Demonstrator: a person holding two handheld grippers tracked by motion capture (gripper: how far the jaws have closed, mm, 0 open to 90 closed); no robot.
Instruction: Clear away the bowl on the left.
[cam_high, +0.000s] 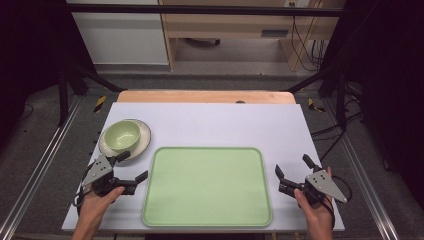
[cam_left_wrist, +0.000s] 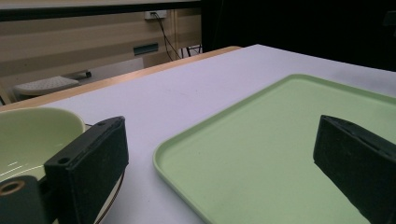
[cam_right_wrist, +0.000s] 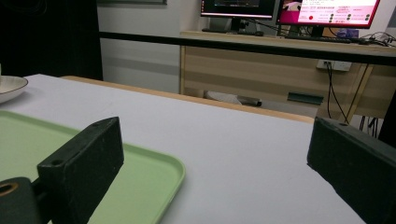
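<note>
While both tools (cam_high: 131, 167) (cam_high: 292, 171) gape wide (nothing held), pale-green tray (cam_high: 207, 186) w/ rounded corners sits btwn.

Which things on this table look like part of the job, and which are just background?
Likely part of the job:
green bowl
plate under it
green tray
left gripper
right gripper

Background:
desk
monitors
cables

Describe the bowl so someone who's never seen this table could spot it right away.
Start at the big green tray in the middle of the white table, then look past its far left corner. There a small pale green bowl sits on a cream plate, just beyond the open left gripper. It is the only round, deep dish; the tray is flat, rectangular and empty.
</note>
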